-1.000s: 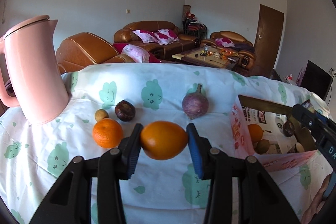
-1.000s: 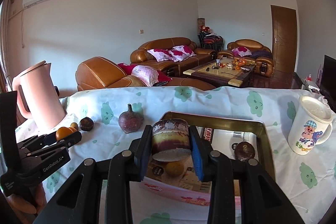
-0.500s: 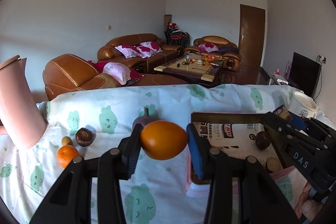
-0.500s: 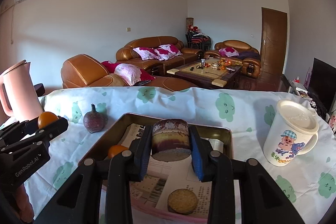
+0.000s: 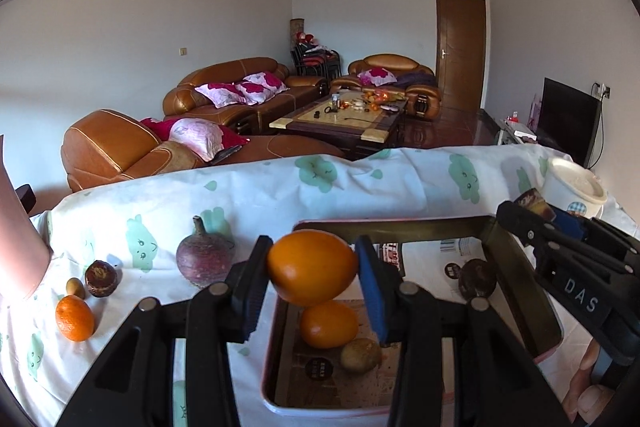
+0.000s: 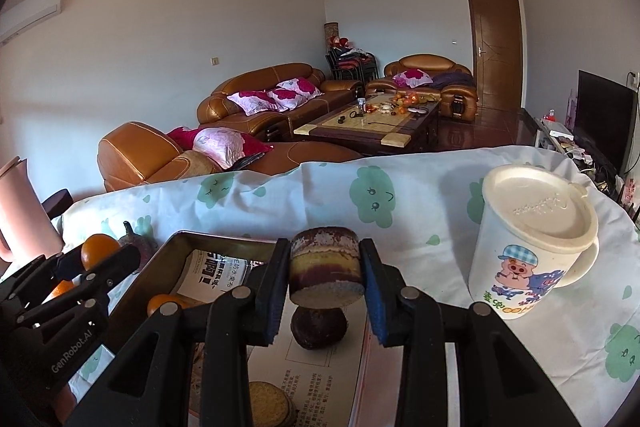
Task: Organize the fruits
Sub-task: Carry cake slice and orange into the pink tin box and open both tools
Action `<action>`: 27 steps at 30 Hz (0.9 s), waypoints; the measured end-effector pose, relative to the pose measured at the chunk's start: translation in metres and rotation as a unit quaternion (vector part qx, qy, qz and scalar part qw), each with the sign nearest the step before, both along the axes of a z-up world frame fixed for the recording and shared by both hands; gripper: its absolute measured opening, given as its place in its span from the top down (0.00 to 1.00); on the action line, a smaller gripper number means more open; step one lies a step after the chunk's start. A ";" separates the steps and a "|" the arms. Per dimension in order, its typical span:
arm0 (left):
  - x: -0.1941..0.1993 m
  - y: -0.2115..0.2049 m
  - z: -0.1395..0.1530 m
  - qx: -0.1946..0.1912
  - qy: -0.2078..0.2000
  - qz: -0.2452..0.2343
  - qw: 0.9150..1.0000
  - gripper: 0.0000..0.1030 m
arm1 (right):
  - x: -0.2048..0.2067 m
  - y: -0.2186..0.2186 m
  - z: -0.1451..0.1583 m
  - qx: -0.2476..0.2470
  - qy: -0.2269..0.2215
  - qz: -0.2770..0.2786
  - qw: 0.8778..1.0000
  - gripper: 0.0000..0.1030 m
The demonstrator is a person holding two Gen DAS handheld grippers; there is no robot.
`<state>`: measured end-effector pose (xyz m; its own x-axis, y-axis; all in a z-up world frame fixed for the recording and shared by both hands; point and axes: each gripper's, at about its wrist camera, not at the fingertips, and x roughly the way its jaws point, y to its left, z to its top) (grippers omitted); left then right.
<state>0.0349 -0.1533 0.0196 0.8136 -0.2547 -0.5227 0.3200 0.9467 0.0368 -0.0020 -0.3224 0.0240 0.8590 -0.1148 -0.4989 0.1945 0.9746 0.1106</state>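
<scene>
The left gripper (image 5: 313, 277) had its fingers clamped on an orange fruit (image 5: 312, 273), holding it in the air above the near left part of the tray (image 5: 516, 291). Right below it in the tray lay a second orange (image 5: 329, 324) with a small brownish fruit (image 5: 360, 355) just beside it, and a dark round fruit (image 5: 477, 279) sat near the tray's far right corner. On the bench cloth (image 5: 280, 195) to the left of the tray stood a purple fruit with a stem (image 5: 204, 261), and farther left a dark fruit (image 5: 101, 278), a small tan one (image 5: 75, 287) and an orange (image 5: 74, 319) lay close together.

The right gripper (image 6: 326, 277) had its fingers clamped on a cut half of dark-skinned fruit (image 6: 325, 271), flat face down, held above a dark round fruit (image 6: 318, 327) in the tray (image 6: 160, 259). A round, flat, yellowish piece (image 6: 268, 403) lay nearer the camera. A lidded mug with a pig picture (image 6: 528, 247) stood on the cloth to the right of the tray.
</scene>
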 end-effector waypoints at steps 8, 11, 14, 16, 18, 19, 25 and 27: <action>0.008 -0.004 -0.014 0.008 0.019 0.003 1.000 0.57 | 0.013 0.011 -0.013 -0.002 0.030 0.022 0.999 0.65; 0.008 -0.006 -0.017 0.014 0.024 0.002 1.000 0.57 | 0.017 0.012 -0.019 0.001 0.047 0.025 0.999 0.65; 0.008 -0.006 -0.020 0.020 0.027 0.000 0.999 0.57 | 0.021 0.015 -0.024 0.002 0.059 0.033 0.998 0.65; 0.008 -0.007 -0.020 0.021 0.028 -0.001 0.999 0.57 | 0.022 0.018 -0.026 -0.001 0.064 0.040 0.997 0.65; 0.008 -0.008 -0.021 0.023 0.030 -0.003 0.999 0.57 | 0.023 0.021 -0.026 -0.004 0.068 0.046 0.997 0.65; 0.009 -0.009 -0.022 0.026 0.032 -0.004 0.999 0.57 | 0.023 0.021 -0.027 -0.003 0.068 0.047 0.997 0.65; 0.009 -0.014 -0.024 0.036 0.035 -0.008 0.999 0.57 | 0.025 0.019 -0.029 0.013 0.078 0.062 0.995 0.64; 0.008 -0.014 -0.023 0.038 0.034 -0.008 0.999 0.57 | 0.024 0.020 -0.030 0.015 0.081 0.068 0.994 0.64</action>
<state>0.0431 -0.1676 -0.0037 0.7716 -0.2247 -0.5951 0.3389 0.9369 0.0857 0.0221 -0.3026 -0.0058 0.7741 0.0148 -0.6329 0.0782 0.9898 0.1187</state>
